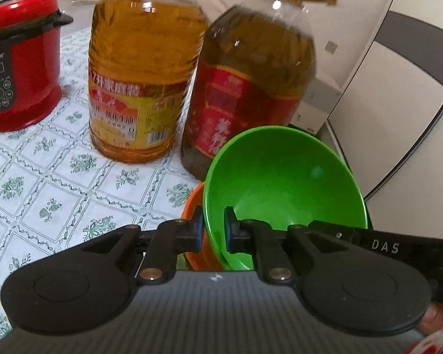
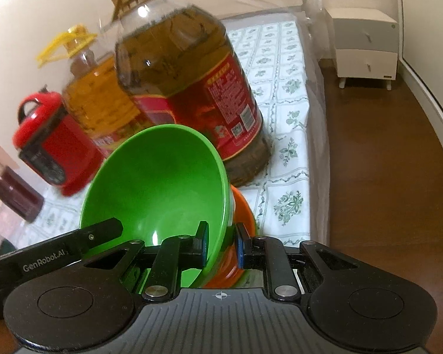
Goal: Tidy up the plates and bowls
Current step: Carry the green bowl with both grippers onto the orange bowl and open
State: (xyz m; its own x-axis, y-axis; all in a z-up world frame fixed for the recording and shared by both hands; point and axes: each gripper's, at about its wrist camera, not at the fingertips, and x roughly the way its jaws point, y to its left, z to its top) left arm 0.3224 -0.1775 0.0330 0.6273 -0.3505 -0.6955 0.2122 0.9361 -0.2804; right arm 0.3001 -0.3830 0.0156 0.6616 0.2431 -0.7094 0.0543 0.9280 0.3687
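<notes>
A green bowl [image 1: 283,177] sits nested in an orange bowl [image 1: 195,197], both tilted. My left gripper [image 1: 213,227] is shut on the green bowl's left rim, one pad inside and one outside. My right gripper [image 2: 221,243] is shut on the opposite rim of the green bowl [image 2: 156,183], with the orange bowl [image 2: 242,209] showing beneath and to the right. Each gripper's body shows in the other's view at the bowl's far side.
Two large oil bottles stand right behind the bowls, a yellow-labelled one [image 1: 141,67] and a red-labelled one [image 1: 251,88]. A red pressure cooker [image 1: 20,59] is far left. The floral tablecloth [image 1: 59,183] ends at the table edge on the right [image 2: 313,177], beside a wooden floor and a white cabinet [image 2: 366,44].
</notes>
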